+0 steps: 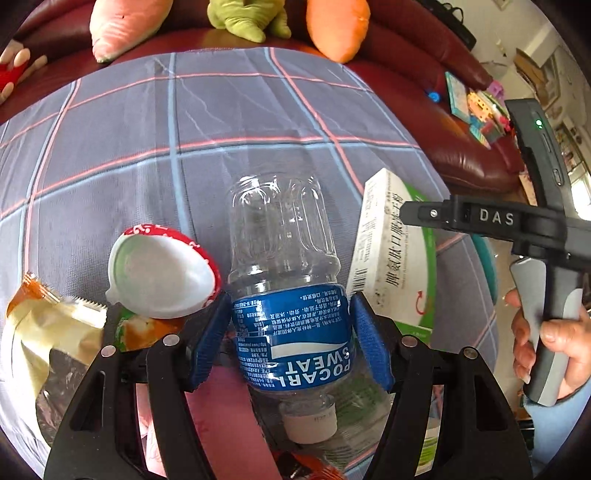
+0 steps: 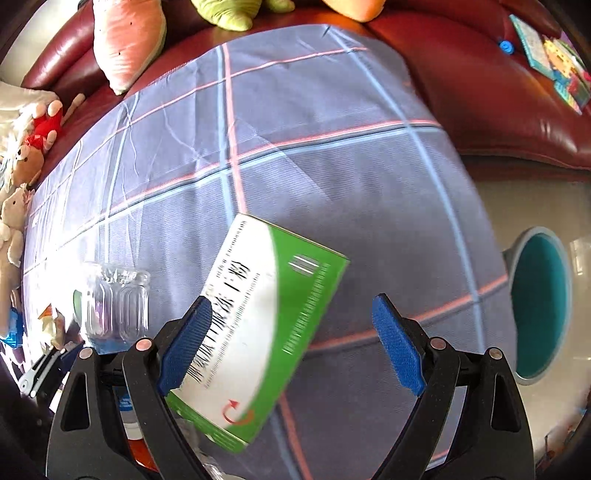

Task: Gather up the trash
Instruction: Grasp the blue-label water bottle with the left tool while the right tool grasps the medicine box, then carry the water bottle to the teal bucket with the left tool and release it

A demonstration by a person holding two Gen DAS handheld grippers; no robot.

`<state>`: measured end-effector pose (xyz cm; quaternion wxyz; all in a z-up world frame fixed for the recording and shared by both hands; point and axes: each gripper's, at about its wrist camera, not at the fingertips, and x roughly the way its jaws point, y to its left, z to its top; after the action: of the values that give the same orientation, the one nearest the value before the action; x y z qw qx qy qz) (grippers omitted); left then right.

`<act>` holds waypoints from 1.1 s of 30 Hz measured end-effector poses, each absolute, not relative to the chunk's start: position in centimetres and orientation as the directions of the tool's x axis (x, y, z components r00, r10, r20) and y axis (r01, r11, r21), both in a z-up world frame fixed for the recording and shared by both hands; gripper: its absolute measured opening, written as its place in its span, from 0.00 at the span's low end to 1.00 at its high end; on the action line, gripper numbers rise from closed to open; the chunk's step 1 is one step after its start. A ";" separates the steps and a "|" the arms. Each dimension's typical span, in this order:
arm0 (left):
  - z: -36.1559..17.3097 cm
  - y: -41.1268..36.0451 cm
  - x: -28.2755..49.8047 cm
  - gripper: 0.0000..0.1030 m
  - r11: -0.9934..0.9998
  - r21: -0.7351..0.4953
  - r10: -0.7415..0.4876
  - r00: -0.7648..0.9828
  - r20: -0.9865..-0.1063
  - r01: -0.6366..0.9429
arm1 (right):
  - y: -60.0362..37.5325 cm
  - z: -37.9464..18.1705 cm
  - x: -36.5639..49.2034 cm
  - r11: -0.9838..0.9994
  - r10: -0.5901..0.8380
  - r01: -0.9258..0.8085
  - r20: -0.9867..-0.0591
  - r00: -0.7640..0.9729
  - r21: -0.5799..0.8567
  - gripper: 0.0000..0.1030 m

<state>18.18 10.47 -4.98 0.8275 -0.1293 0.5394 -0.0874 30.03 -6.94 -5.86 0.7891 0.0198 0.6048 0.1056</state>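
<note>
while the plastic bottle (image 1: pixel 288 295) lies on the checked cloth (image 1: pixel 184 147) with its white cap toward the camera, the left gripper (image 1: pixel 291 339) has its 2 blue pads (image 1: pixel 210 339) pressed against the bottle's blue label, 1 on each side, so the jaws are clamped on the bottle. no earlier picture is given, so only this grip can be told. just left of the bottle sits a white lid with a red rim (image 1: pixel 162 273), touching the left pad, and further left of the bottle lies a crumpled snack wrapper (image 1: pixel 44 332). right of the bottle a white and green carton (image 1: pixel 391 254) stands tilted, close beside it. beyond the carton a hand (image 1: pixel 546 350) holds the handle of the right gripper (image 2: pixel 291 343).

in the right wrist view the carton (image 2: pixel 258 325) lies slanted between the right jaws, which stand wide apart: the left pad is at or against the carton's white edge, though contact cannot be told through the blur, and the right pad (image 2: pixel 399 343) is well clear of it. the clear end of the bottle (image 2: pixel 114 306) shows left of the carton. right of the carton, past the edge of the bench, a teal bin (image 2: pixel 539 302) stands open. behind the bottle a red sofa (image 1: pixel 424 74) holds cushions (image 1: pixel 125 26) and soft toys (image 2: pixel 26 162).
</note>
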 end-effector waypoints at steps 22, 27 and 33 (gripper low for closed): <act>-4.8 6.4 17.4 0.71 0.954 -0.296 -0.292 0.408 -0.865 0.055 | -11.2 -6.8 26.0 0.979 0.178 -0.129 -0.965 0.192 0.155 0.82; -5.0 5.7 17.4 0.71 0.964 -0.264 -0.259 0.397 -0.880 0.045 | -11.3 -6.8 25.6 0.970 0.230 -0.126 -0.955 0.186 0.209 0.82; -4.7 6.9 17.0 0.74 0.968 -0.251 -0.226 0.414 -0.882 -0.006 | -10.0 -7.2 26.3 0.970 0.211 -0.166 -0.958 0.195 0.180 0.82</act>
<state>17.00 6.94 -4.73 0.8340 -0.1077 0.5371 -0.0660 26.33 -9.97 -7.16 0.7728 0.0179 0.6225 0.1220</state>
